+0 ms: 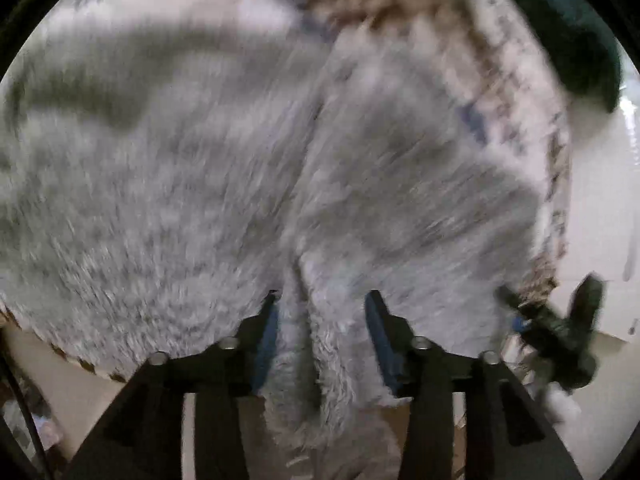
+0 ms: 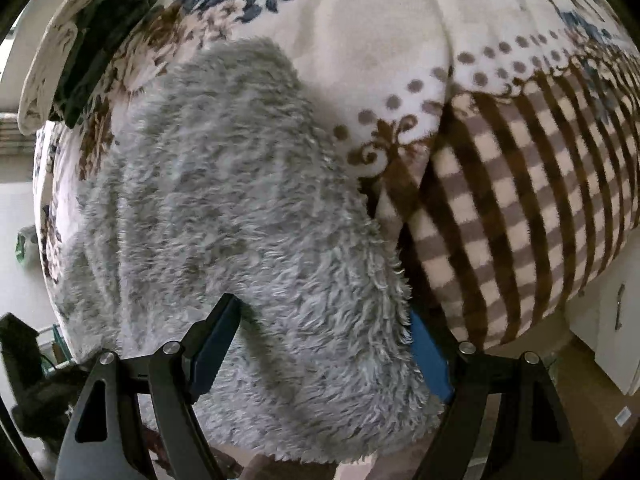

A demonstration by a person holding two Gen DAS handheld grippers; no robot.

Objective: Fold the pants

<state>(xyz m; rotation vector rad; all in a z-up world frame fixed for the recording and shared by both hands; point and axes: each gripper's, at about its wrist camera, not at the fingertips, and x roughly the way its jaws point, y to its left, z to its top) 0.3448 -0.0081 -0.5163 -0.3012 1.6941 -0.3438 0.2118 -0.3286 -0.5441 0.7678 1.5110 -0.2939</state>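
The pants [image 1: 192,208] are grey and fluffy and lie spread on a patterned blanket; the left wrist view is motion-blurred. My left gripper [image 1: 322,300] has its jaws partly apart around a bunched fold of the pants [image 1: 320,352] that hangs between the fingers. My right gripper [image 2: 324,316] stands wide open over the near edge of the pants [image 2: 240,200], with fleece between and in front of its blue pads [image 2: 430,356]. The right gripper also shows at the right edge of the left wrist view [image 1: 560,340].
The blanket [image 2: 400,40] is cream with blue and brown flowers, dots and a brown check border [image 2: 520,200], and it drapes over the bed edge. A dark green garment [image 2: 100,40] lies at the far left. White cabinets [image 2: 616,320] and floor are at the right.
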